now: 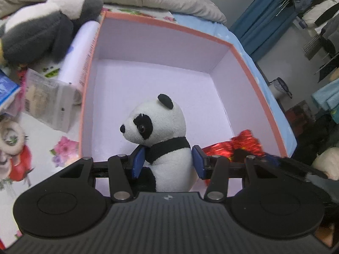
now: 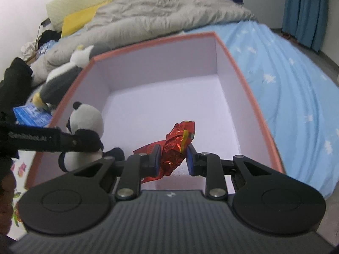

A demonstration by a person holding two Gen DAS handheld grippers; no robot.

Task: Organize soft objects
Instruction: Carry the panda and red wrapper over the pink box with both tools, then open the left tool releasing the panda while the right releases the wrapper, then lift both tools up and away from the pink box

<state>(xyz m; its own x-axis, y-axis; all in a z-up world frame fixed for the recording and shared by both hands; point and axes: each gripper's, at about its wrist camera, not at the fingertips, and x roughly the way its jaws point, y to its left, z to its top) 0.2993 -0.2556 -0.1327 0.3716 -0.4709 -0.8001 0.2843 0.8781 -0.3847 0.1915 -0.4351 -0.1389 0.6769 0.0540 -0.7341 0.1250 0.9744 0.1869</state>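
Box: I am lowering two items in. Left gripper clamping panda; right gripper pinching red foil bundle. Penguin waiting outside.

Panda and wrapper in box

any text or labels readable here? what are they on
Nothing reads with certainty.
Left gripper side, right wrist view: white lettering, blurred.
White tube by the box: fine print, too small.
Clear packet: printed label, blurred.
Blue package: white print, unreadable.
Red foil wrapper in the right gripper: yellow patch, no legible text.
Panda plush: no text.
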